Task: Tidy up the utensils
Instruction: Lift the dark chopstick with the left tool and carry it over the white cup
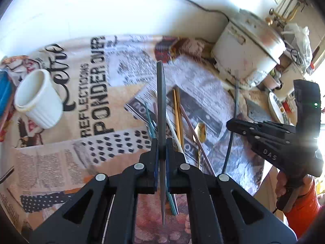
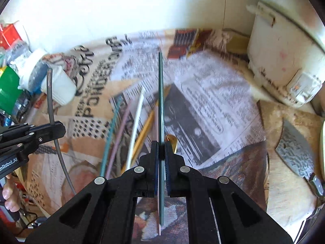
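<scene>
a grey chopstick (image 1: pixel 161 105) stands clamped in the left gripper (image 1: pixel 161 148), above the newspaper (image 1: pixel 61 162). the right gripper (image 2: pixel 161 150) pinches a dark green chopstick (image 2: pixel 161 101). more chopsticks (image 2: pixel 121 130) and a gold spoon (image 1: pixel 201 132) lie loose below; a white cup (image 1: pixel 38 99) sits off left.

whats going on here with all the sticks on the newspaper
A person is sorting utensils with a handheld gripper in each hand. The left gripper is shut on a grey chopstick, and the right gripper is shut on a dark green chopstick; both sticks are held up above the table. More chopsticks and a gold spoon lie loose on the newspaper. A white ribbed cup stands to the left and looks empty.
</scene>
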Demonstrator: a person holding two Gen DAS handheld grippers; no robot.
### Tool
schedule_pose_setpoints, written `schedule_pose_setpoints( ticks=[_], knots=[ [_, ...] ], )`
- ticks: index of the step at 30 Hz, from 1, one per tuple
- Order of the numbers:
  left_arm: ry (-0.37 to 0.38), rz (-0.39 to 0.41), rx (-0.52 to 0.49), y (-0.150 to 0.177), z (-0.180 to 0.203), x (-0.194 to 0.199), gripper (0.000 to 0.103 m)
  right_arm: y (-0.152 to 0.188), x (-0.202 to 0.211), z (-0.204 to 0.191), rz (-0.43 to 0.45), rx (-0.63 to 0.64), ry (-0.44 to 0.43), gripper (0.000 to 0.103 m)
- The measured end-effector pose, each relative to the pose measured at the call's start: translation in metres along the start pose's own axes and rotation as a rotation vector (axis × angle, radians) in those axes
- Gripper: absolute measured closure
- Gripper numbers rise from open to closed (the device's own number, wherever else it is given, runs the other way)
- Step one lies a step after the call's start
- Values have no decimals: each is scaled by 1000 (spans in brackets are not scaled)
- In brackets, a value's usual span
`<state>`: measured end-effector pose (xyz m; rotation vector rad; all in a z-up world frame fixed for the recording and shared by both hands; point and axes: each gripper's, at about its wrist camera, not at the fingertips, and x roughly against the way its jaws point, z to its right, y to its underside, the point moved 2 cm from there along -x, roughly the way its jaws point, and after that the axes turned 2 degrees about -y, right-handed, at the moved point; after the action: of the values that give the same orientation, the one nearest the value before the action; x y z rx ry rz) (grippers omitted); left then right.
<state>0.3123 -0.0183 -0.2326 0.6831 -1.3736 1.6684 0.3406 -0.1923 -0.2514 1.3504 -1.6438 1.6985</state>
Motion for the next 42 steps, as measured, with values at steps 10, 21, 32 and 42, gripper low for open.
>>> schedule_pose_setpoints(
  ticks=[10, 21, 32, 42],
  knots=[
    [-73, 162, 86, -22, -30, 51, 99, -45, 34, -33, 145, 67, -61, 98],
    [-208, 331, 190, -58, -71, 99, 99, -108, 50, -82, 259, 205, -191, 98],
    [-322, 463, 277, -90, -118, 138, 99, -147, 56, -140, 317, 312, -315, 98],
    [-311, 499, 256, -117, -170, 142, 99, -168, 32, -191, 317, 290, -335, 98]
  ],
)
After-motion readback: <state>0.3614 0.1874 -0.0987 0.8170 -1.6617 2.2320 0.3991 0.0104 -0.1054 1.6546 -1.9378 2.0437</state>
